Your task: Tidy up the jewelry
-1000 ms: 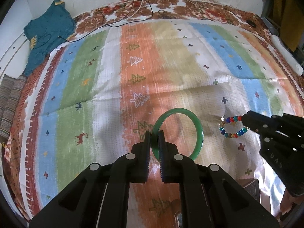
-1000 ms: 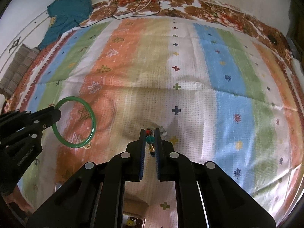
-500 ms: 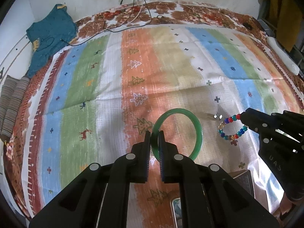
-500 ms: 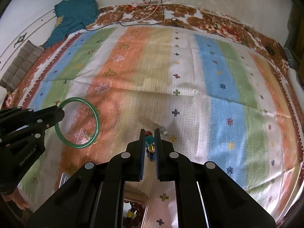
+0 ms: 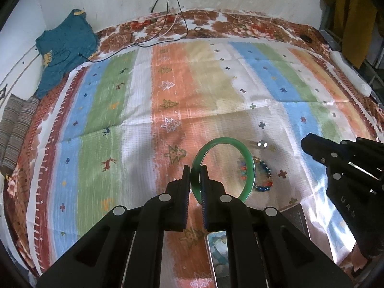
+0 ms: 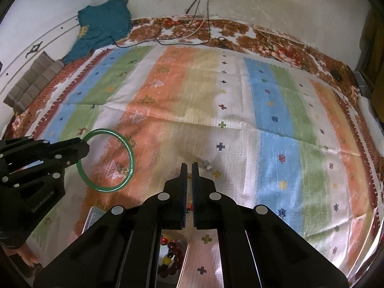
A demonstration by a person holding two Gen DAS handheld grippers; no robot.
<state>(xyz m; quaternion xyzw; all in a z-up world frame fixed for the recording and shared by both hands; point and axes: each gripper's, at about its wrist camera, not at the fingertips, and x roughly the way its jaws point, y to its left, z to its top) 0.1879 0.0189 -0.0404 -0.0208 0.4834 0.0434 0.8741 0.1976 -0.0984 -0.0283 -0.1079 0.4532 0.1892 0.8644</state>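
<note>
My left gripper (image 5: 195,168) is shut on a green bangle (image 5: 249,165) and holds it upright above the striped cloth; the bangle also shows in the right wrist view (image 6: 130,158). A multicoloured bead bracelet (image 5: 265,176) lies on the cloth just behind the bangle, apart from both grippers. My right gripper (image 6: 189,165) is empty, its jaws nearly closed with a narrow gap; it shows at the right of the left wrist view (image 5: 309,141), raised above the bracelet. A small silver ring (image 5: 262,144) lies on the cloth; it also shows in the right wrist view (image 6: 207,165).
A box with dark red and yellow beads (image 6: 170,256) sits under the right gripper. A mirror-like lid (image 5: 217,252) lies near the front edge. A teal garment (image 5: 64,48), cables (image 5: 172,24) and a folded striped cloth (image 5: 16,129) lie at the far left.
The right gripper has let go of the bead bracelet, which now lies on the cloth, and has lifted away. The left gripper still holds the green bangle.
</note>
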